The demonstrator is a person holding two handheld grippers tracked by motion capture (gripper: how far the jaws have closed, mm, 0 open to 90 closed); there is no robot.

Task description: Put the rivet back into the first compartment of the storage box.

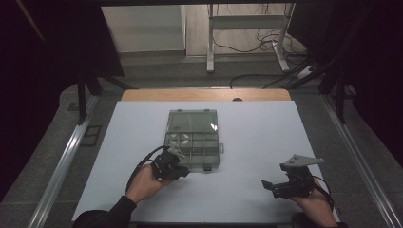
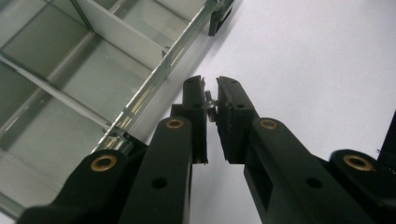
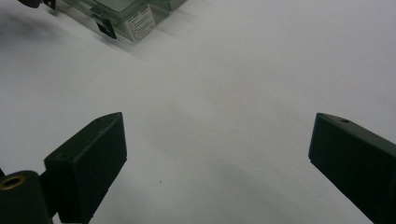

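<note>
A white table [image 1: 247, 156] stands on grey floor [image 1: 157, 71], with what looks like a metal frame [image 1: 247, 21] beyond.

High view overhead; gripper views close (both glimpse organizer box [image 2: 70, 79], seemingly).

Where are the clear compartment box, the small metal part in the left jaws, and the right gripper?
clear compartment box [image 1: 212, 160], high view, front wall.
small metal part [image 2: 210, 103], left gripper view, its shiny head.
right gripper [image 3: 218, 158], right gripper view, midway between the open jaws.

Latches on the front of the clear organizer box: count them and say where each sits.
2 black latches show on the organizer box. One latch sits at the front wall, right of the left gripper; another latch sits at the right front corner. That gripper may hide more.
</note>
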